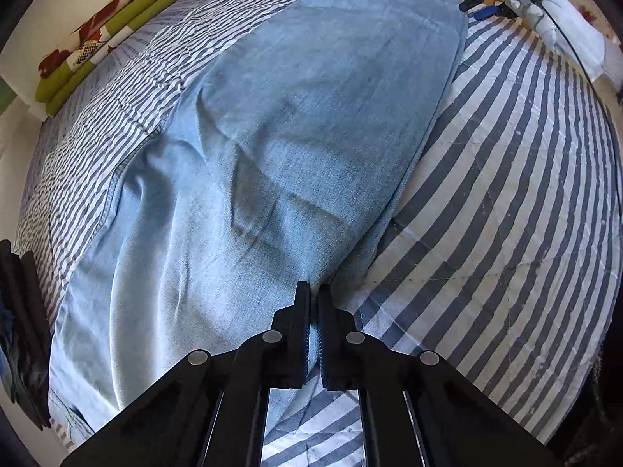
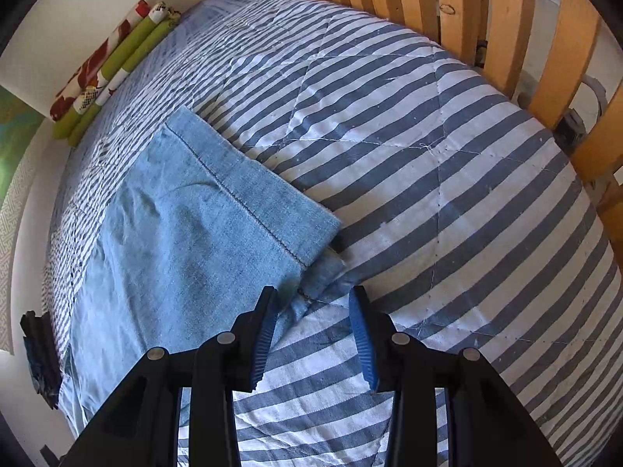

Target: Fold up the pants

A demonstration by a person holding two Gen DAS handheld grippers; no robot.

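While my left claw (image 1: 314, 292) points steeply down at the bed, I see its black jaws drawn together on the edge of the pants (image 1: 272, 163), with a thin fold of light blue denim pinched between them. The pants spread ahead and to the left of that claw across the striped quilt (image 1: 506, 194), lying mostly flat with a few soft creases. My right claw (image 2: 313, 299) stands partly open, its blue-padded fingers (image 2: 364, 338) apart with nothing pressed between them; the corner of the leg hem (image 2: 249, 183) lies just ahead of the gap, and the left finger sits over the denim edge. The hem is stitched across, and a lower layer peeks out just beyond it. Farther ahead and left of both claws, a folded green and floral cloth (image 2: 109, 66) rests against the wall. To the right of the right claw, a wooden slatted frame (image 2: 506, 19) runs along the bed. In the left view, a white-gloved hand (image 1: 560, 19) holds the other gripper far ahead.
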